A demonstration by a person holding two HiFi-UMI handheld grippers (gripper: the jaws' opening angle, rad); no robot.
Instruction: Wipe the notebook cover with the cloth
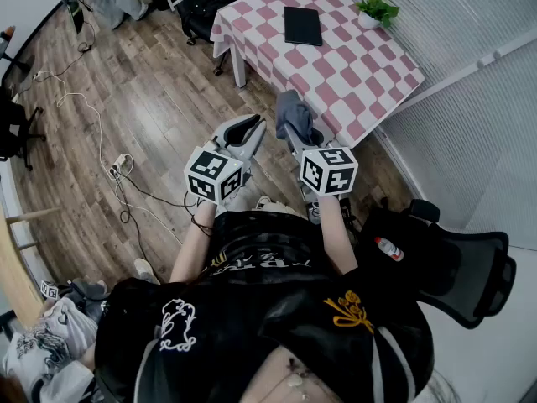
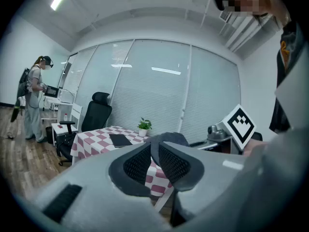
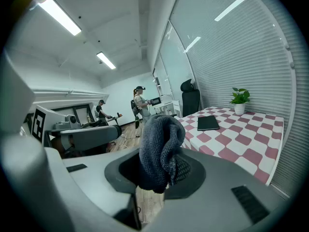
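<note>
- Nearest, the left gripper point(image 1: 249, 129) is held over the floor point(image 1: 151, 99) with its jaws brought together on nothing; only a thin slit is seen between them in its own view
- Beside it, the right gripper point(image 1: 294, 131) is clamped on the cloth point(image 1: 291, 110), which is bunched between the jaws and stands up past the tips
- The cloth is judged soft, light and limp: a dark grey knit that will fold under pressure, so it is best pressed down as a broad pad, not dragged by a loose corner
- Further on, the table point(image 1: 361, 74) is covered in a pink-and-white check; neither gripper is over it yet
- The notebook point(image 1: 302, 25) lies flat and shut toward the table's far end, well apart from both grippers
- It is judged thin, stiff and light, with a smooth dark cover that may slide; it could be steadied at a near corner by the left gripper
- A plant point(image 1: 375, 7) is set near the far corner, apart from the notebook
- No brand or writing can be read; only square markers are seen on the cubes point(image 1: 215, 175), and the shirt point(image 1: 268, 309) print is illegible
</note>
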